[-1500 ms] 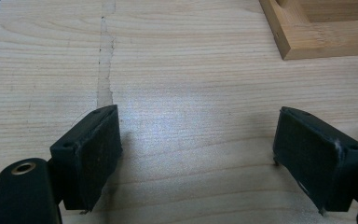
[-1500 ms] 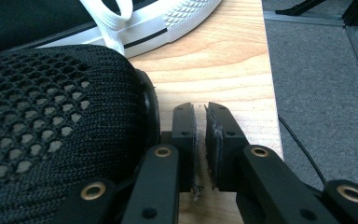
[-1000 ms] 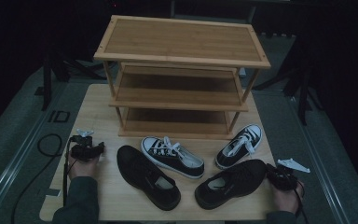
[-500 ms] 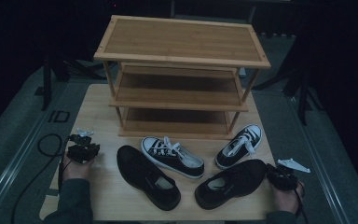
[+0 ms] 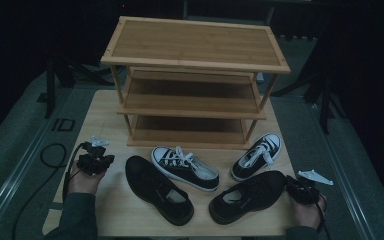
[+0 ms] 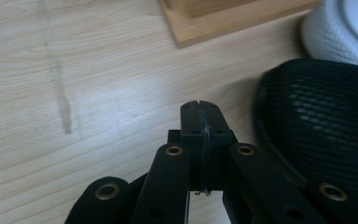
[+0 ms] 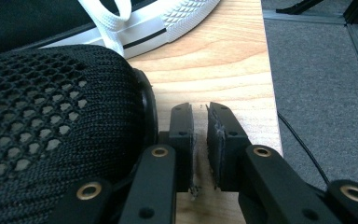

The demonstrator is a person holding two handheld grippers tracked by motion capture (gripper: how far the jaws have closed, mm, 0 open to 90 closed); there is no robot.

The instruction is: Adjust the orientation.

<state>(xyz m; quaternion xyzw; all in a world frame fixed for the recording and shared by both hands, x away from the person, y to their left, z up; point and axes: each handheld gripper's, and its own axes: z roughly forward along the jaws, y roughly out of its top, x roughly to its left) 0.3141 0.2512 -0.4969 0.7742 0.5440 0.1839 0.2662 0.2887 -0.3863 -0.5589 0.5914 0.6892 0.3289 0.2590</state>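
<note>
Black mesh shoe (image 7: 51,121) lies just left of the right gripper (image 7: 200,114), whose jaws stand slightly apart, empty. Widen them, then pinch its heel rim. The left gripper (image 6: 200,109) sits pressed together beside the other mesh shoe (image 6: 326,130).

A light wooden table (image 5: 105,112) carries a three-tier bamboo shoe rack (image 5: 195,85) at its back. In front of the rack lie two black mesh shoes (image 5: 159,188) (image 5: 247,196) and two black-and-white sneakers (image 5: 185,167) (image 5: 256,156).

A three-tier bamboo shoe rack (image 5: 195,47) stands at the tabletop's (image 5: 105,115) far edge; two black-and-white canvas sneakers (image 5: 184,167) lie before it.
</note>
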